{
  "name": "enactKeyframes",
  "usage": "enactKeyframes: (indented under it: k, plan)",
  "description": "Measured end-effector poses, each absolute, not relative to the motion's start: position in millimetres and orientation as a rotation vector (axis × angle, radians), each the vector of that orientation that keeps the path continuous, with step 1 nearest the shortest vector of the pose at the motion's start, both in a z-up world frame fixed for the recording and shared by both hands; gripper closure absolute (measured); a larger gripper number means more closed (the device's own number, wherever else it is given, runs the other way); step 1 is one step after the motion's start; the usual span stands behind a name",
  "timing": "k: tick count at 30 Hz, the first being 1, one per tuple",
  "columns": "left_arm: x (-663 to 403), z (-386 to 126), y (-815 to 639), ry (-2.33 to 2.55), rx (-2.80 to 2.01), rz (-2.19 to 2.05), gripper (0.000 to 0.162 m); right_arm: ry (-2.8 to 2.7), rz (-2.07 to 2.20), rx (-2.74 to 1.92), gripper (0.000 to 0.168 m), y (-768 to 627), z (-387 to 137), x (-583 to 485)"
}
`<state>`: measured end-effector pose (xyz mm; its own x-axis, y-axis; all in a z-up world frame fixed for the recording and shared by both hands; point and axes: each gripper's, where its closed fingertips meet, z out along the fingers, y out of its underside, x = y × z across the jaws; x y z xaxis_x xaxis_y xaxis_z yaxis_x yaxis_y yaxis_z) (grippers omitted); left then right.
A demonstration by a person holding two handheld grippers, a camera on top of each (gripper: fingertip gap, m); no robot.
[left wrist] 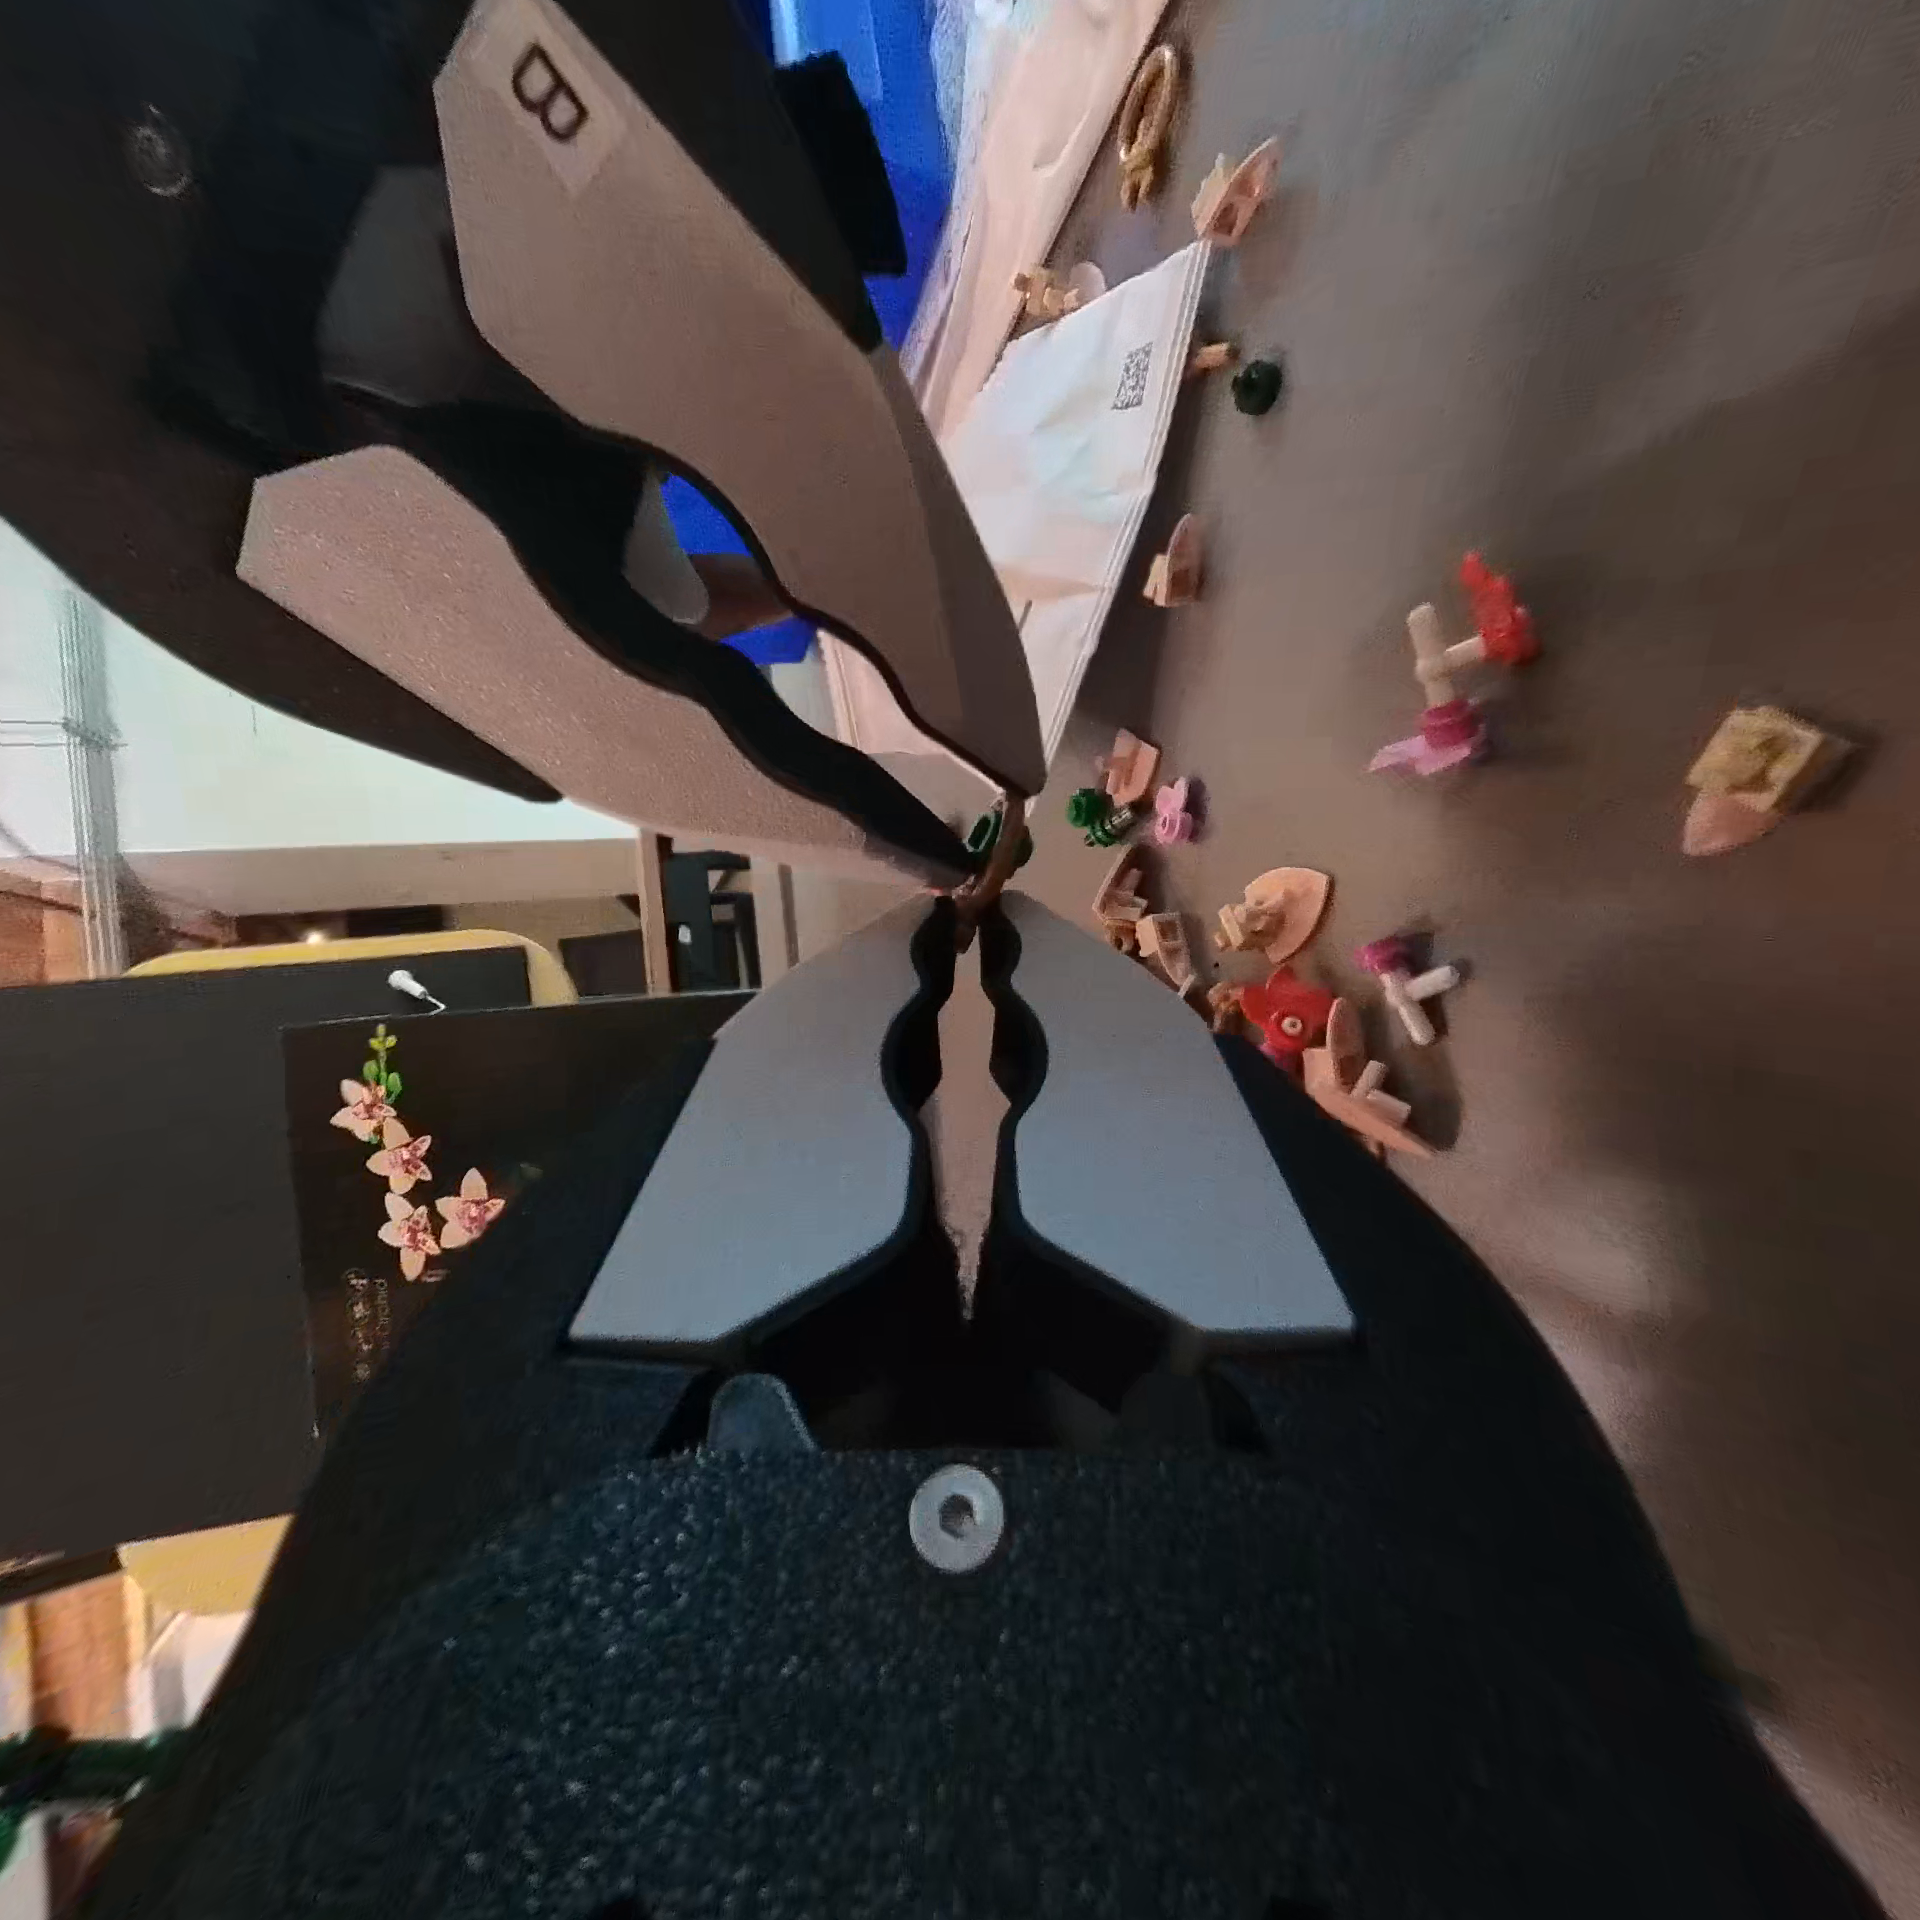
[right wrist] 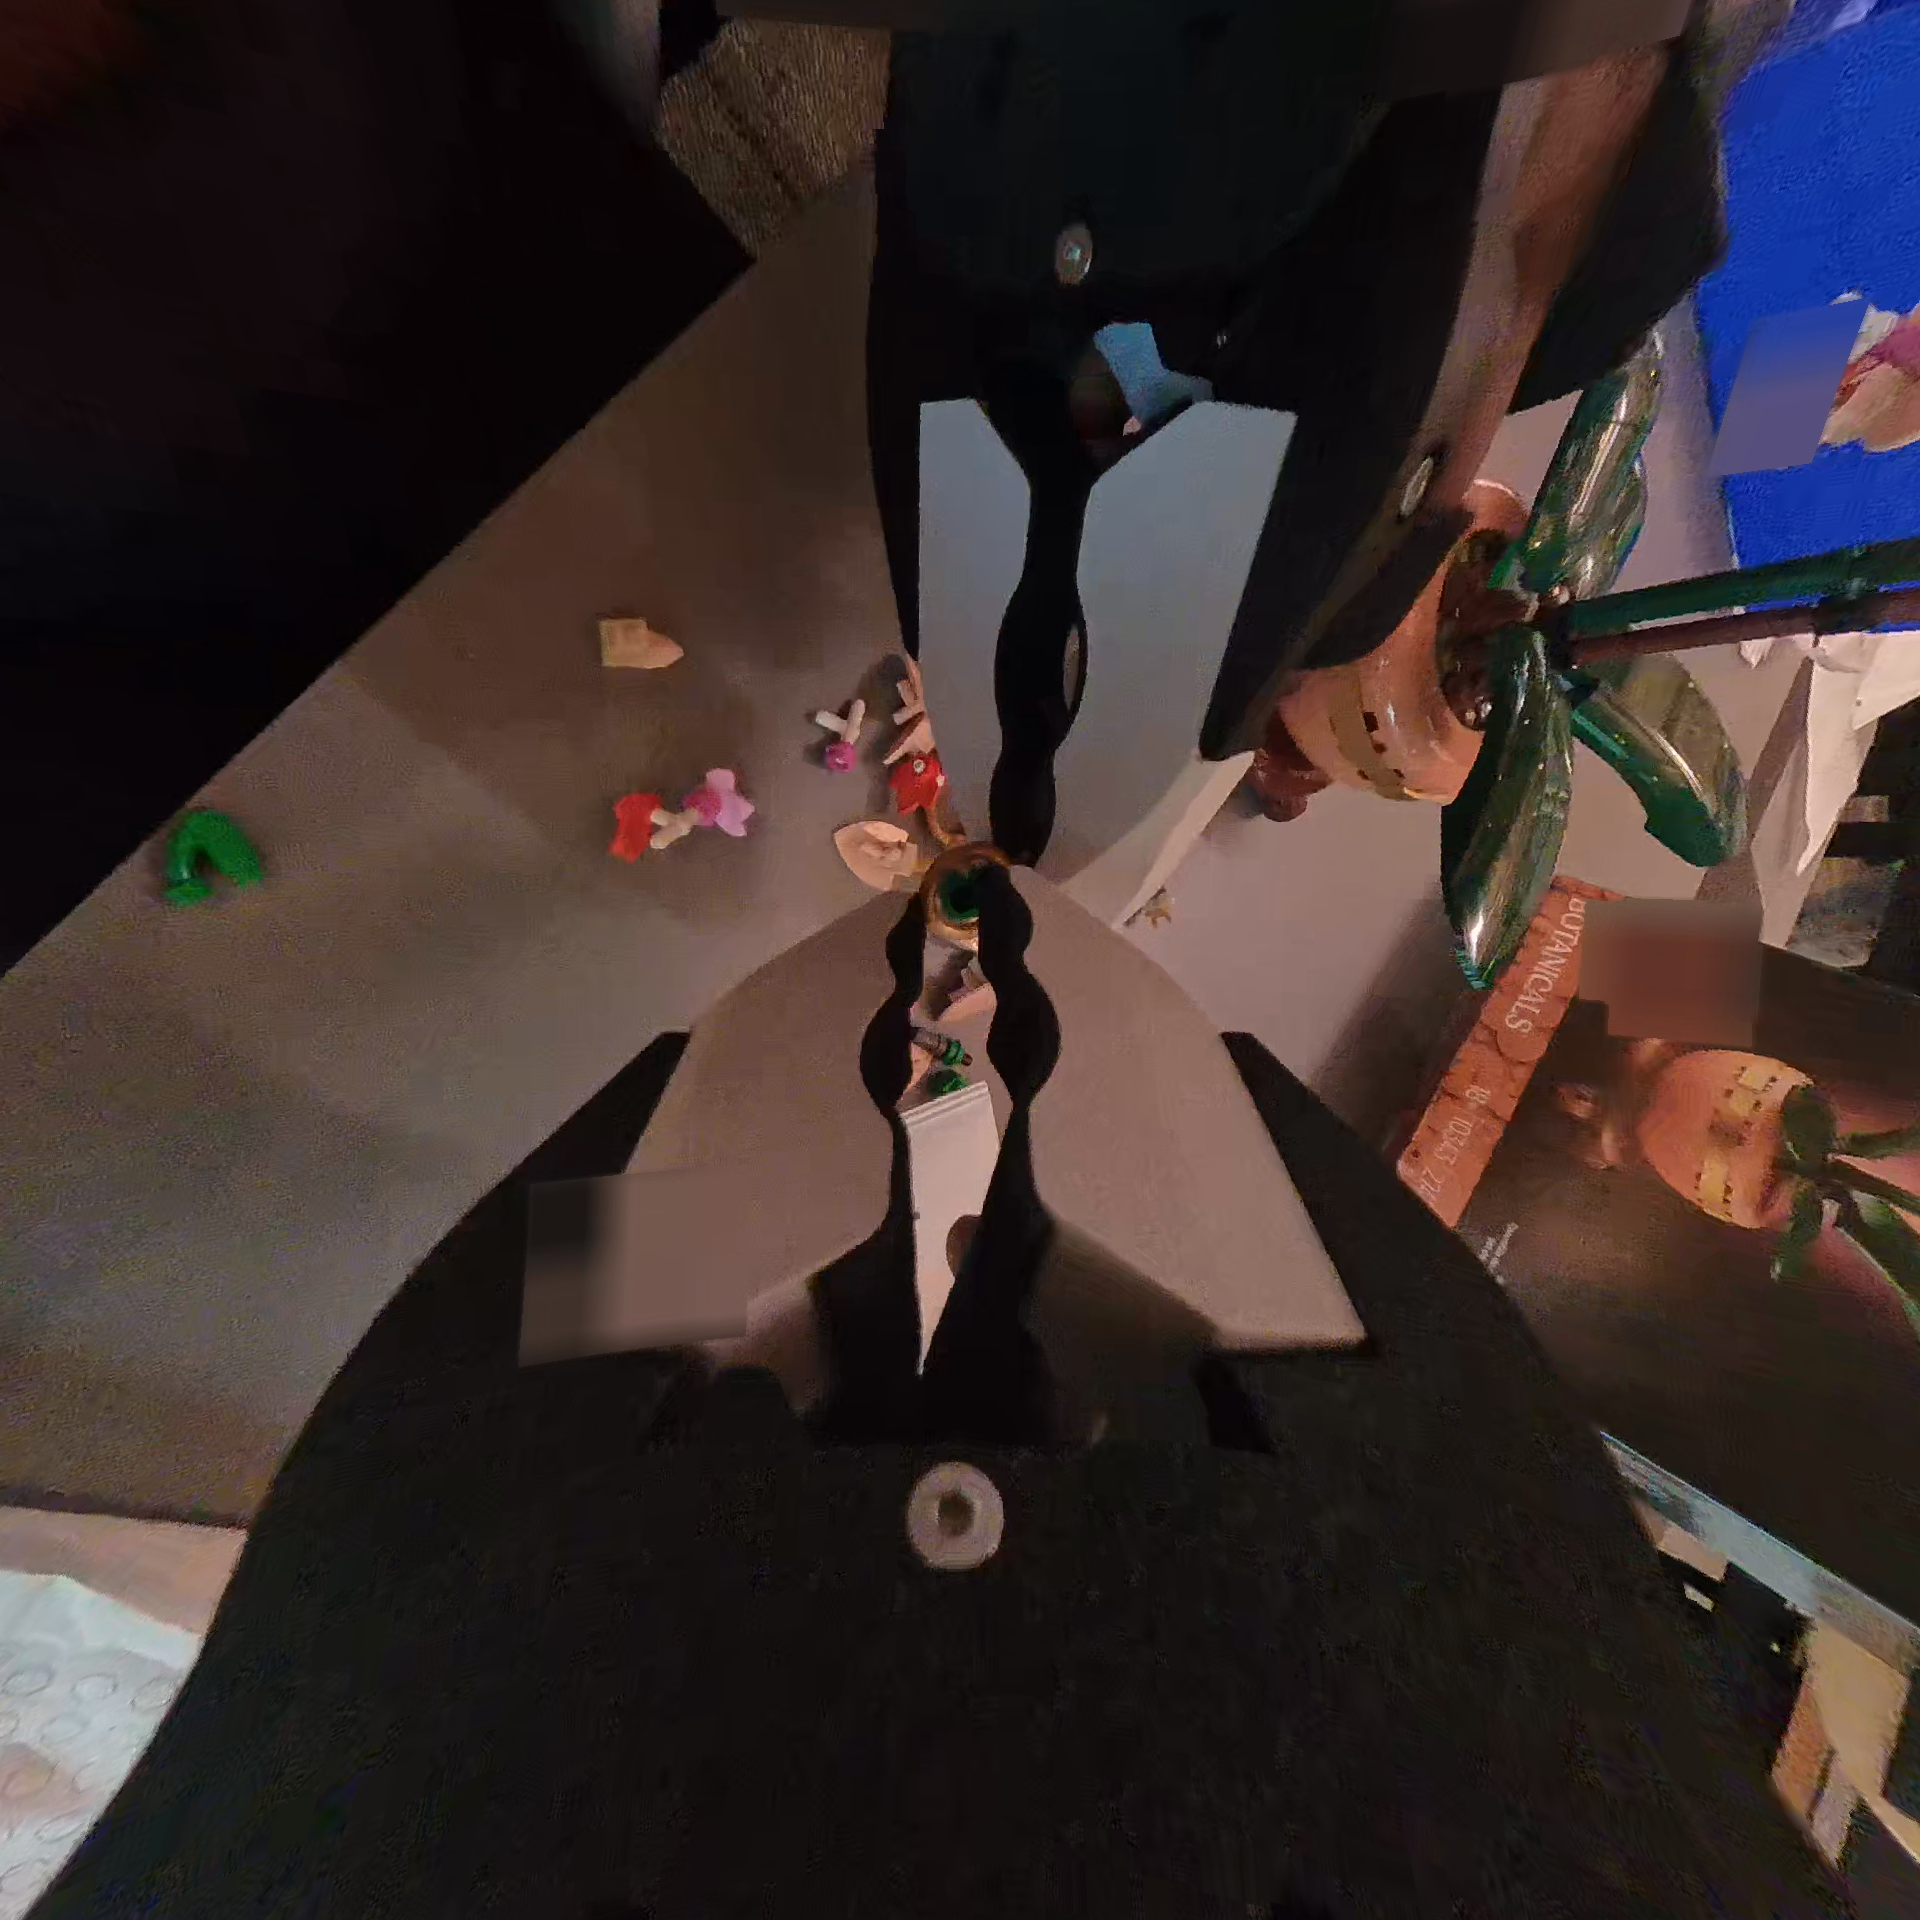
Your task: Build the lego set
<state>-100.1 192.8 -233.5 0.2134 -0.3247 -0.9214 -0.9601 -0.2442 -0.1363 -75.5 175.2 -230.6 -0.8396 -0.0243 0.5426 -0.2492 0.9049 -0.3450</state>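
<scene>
My two grippers meet tip to tip above the grey table. My left gripper is shut on a small gold-brown ring. My right gripper comes in from the upper left and is shut on a small green piece that sits against the ring. In the right wrist view my right gripper holds the green piece inside the ring, and my left gripper reaches in from above. Both parts are held clear of the table.
Loose tan petals, red flower pieces, pink pieces and white connectors lie on the table. A white paper bag and the set's box lie nearby. A built pot with green leaves and a green curved piece are close.
</scene>
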Motion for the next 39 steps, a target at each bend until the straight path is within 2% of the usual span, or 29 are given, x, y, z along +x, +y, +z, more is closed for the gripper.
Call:
enactKeyframes:
  k: [8,11,13,16,20,23,29,32,39]
  plan:
    - [-98,-233,199,1.132,-1.728,1.07,0.158,-2.42,0.276,0.231,0.159,186,-231,-71]
    - [-139,-212,190,0.994,-1.76,1.242,0.159,-2.545,0.306,0.184,0.167,192,-239,-52]
    - [-133,-205,186,0.903,-1.766,1.038,0.159,-2.394,0.25,0.196,0.168,202,-238,-64]
    - [-123,-202,191,0.98,-1.7,1.161,0.159,-2.351,0.494,0.032,0.168,197,-226,-71]
    - [-130,-203,187,0.973,-1.69,1.225,0.158,-2.293,0.542,-0.164,0.166,216,-235,-85]
    - [-133,-202,182,1.021,-1.647,1.325,0.158,-2.199,0.647,-0.267,0.156,211,-227,-88]
    - [-131,-201,178,1.083,-1.547,1.49,0.158,-2.026,1.275,-0.712,0.154,174,-180,-88]
    - [-128,-203,177,1.096,-1.543,1.495,0.158,-2.066,1.218,-0.774,0.152,164,-191,-89]
    - [-120,-200,175,1.149,-1.456,1.566,0.157,-2.09,1.176,-0.892,0.162,159,-204,-98]
